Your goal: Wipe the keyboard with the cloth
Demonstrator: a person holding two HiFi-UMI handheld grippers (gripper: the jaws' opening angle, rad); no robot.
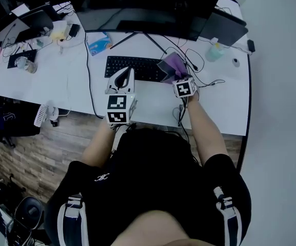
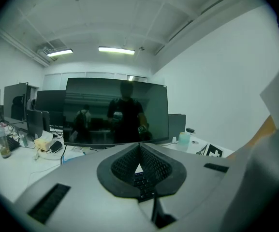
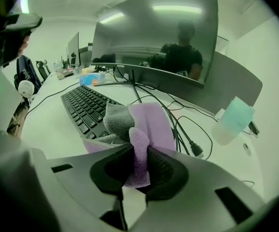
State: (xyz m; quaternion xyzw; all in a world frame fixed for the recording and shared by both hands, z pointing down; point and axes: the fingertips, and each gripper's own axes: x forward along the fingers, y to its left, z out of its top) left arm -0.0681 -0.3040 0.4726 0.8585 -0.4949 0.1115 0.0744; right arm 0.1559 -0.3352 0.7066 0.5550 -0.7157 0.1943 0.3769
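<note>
At the flat black keyboard's (image 3: 83, 108) right end, the right tool (image 3: 138, 151) is clamping the soft purple cloth (image 3: 151, 120), which probably wants spreading flatter for wiping; the empty left tool (image 2: 139, 146) is hovering closed.

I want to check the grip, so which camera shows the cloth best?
The right gripper view: the cloth fills the middle, pinched between the jaws, by the keyboard. The head view shows the cloth small; the left gripper view does not show it.
</note>
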